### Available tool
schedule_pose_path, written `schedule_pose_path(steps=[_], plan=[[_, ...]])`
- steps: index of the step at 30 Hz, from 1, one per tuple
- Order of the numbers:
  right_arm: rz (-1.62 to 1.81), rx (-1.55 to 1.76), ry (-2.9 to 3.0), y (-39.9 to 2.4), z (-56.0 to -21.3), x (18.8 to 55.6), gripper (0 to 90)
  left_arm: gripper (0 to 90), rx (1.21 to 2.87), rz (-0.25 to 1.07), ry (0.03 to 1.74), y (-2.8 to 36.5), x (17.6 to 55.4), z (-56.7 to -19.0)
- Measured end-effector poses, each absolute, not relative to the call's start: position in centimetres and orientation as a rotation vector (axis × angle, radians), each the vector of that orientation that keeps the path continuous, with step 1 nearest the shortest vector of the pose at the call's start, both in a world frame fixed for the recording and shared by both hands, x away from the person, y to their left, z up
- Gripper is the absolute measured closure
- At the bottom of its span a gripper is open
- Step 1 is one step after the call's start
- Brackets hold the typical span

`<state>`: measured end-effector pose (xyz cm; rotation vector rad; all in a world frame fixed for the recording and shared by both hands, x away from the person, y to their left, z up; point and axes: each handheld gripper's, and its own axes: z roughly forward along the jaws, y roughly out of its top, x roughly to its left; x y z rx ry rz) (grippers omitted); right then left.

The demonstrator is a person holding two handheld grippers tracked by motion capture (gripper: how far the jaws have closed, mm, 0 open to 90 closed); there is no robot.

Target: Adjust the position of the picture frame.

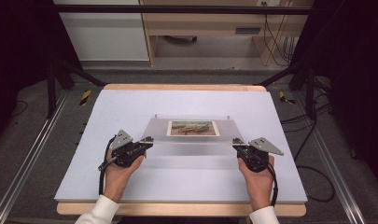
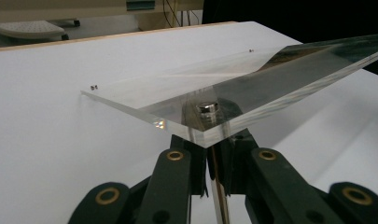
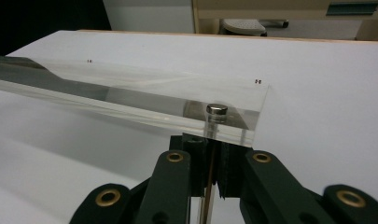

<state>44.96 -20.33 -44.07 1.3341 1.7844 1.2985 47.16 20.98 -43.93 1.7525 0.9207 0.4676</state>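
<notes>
A clear acrylic photo frame [image 1: 192, 130] hangs just above the white table [image 1: 130, 102], pinched at its two near corners — the left gripper [image 1: 147, 140] at 9 o'clock of it, the right gripper [image 1: 236, 143] at 3 o'clock, each clenched on the edge. The high view shows the landscape print [image 1: 192, 128] inside; the gripper views show a silver corner magnet [image 2: 207, 108] — and the slab's thickness.
</notes>
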Motion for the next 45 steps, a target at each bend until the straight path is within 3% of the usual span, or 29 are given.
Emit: schedule_pose_path(steps=[45], plan=[[1.196,1.381,1.984,-18.5,-48.1,45.2,84.4,83.3,1.890,0.439,1.069,22.1,46.1,-47.5]])
